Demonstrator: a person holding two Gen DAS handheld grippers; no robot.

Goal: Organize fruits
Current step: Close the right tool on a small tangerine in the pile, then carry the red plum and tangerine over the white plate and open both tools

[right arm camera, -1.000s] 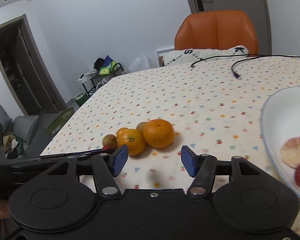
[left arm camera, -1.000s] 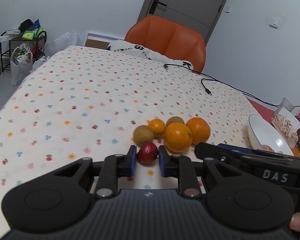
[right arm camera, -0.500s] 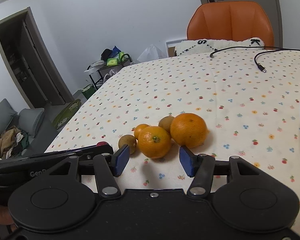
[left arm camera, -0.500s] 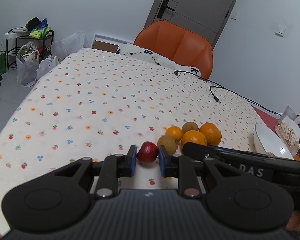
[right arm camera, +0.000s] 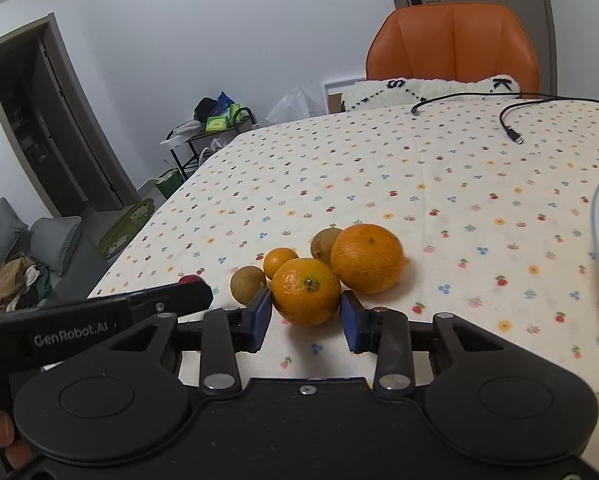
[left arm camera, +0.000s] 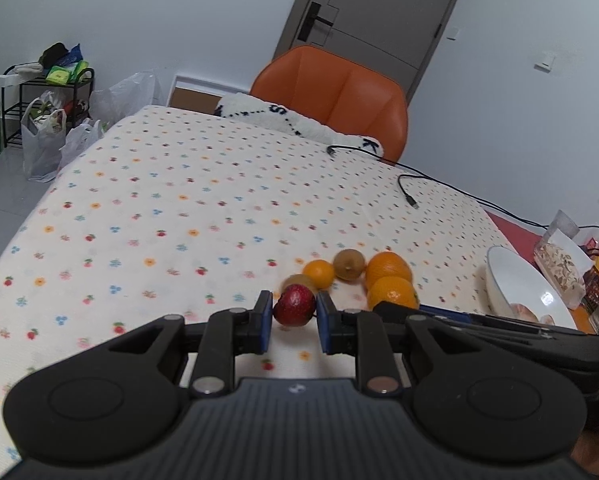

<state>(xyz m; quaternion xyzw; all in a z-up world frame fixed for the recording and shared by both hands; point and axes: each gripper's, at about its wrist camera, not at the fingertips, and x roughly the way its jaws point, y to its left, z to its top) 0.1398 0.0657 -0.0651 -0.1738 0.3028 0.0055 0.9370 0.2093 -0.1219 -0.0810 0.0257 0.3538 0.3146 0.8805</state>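
Note:
My left gripper (left arm camera: 291, 322) is shut on a small red fruit (left arm camera: 295, 305) and holds it above the flowered tablecloth, near the fruit cluster. The cluster holds two big oranges (right arm camera: 366, 258), a small orange (right arm camera: 280, 261) and two brown kiwis (right arm camera: 248, 283). My right gripper (right arm camera: 304, 320) has its blue pads on either side of the nearest orange (right arm camera: 306, 291), close to it; contact is unclear. A white bowl (left arm camera: 515, 284) with some fruit in it stands at the right.
A black cable (left arm camera: 409, 192) lies across the far right of the table. An orange chair (left arm camera: 335, 92) with a white cushion stands behind the table. Snack packets (left arm camera: 567, 264) sit beyond the bowl. The left gripper's body (right arm camera: 79, 320) crosses the right wrist view.
My left gripper has lifted the red fruit and drawn back from the cluster. My right gripper has moved left to the fruit and narrowed around the nearest orange.

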